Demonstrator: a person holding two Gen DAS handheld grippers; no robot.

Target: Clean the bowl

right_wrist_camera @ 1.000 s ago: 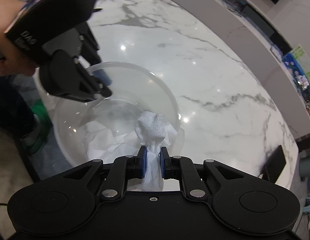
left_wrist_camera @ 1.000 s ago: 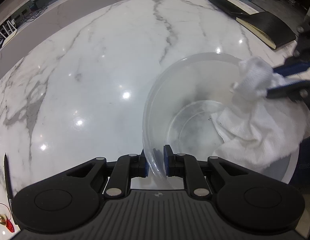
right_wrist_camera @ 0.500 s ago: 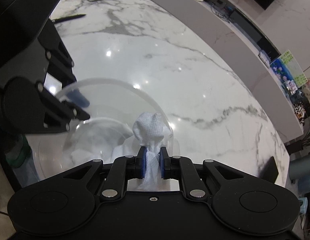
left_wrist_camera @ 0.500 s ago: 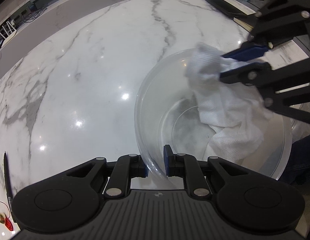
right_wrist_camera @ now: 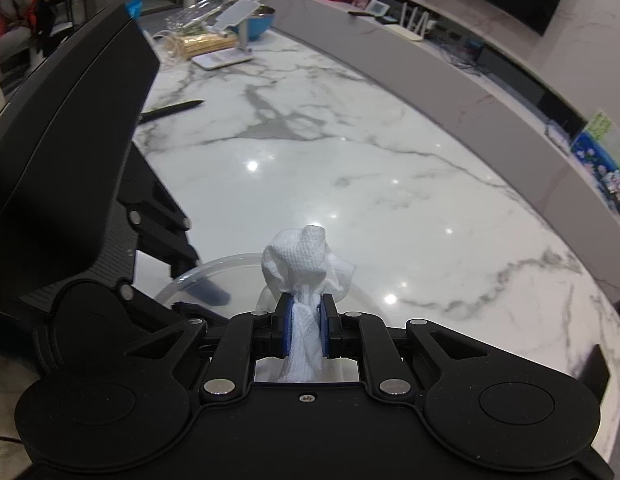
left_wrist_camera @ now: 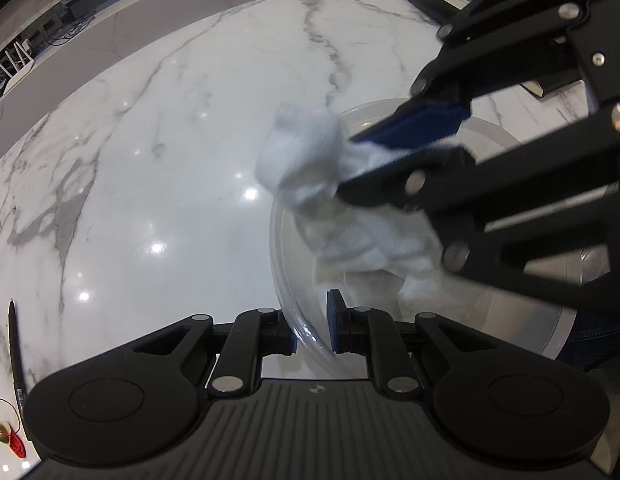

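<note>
A glossy white marble countertop with grey veins (left_wrist_camera: 158, 152) fills both views, ceiling lights glinting off it, and a long grey ledge (right_wrist_camera: 449, 80) curves along its far edge with a white router (right_wrist_camera: 409, 26) and other small items on it. One black pen (right_wrist_camera: 172, 110) lies out on the marble, and one blue bowl (right_wrist_camera: 260, 24) sits at the far end among some clutter (too small to sort out). In the left wrist view a dark notebook (left_wrist_camera: 549, 84) peeks out behind the other tool.

One clear round plastic bowl (left_wrist_camera: 294, 312) is in play, resting on the marble at the near edge. The left gripper (left_wrist_camera: 311, 330) pinches its rim, one blue pad (left_wrist_camera: 333, 326) inside the wall and the other outside, clamped tight on the plastic. One white waffle-textured cloth (right_wrist_camera: 306, 264) is in play too, and the right gripper (right_wrist_camera: 306, 322) squeezes it firmly between its blue pads, a bunched knot poking out ahead of the fingertips. From the left wrist view that cloth (left_wrist_camera: 310, 160) sits up at the bowl's far rim, its tail trailing down into the bowl, which holds nothing else
</note>
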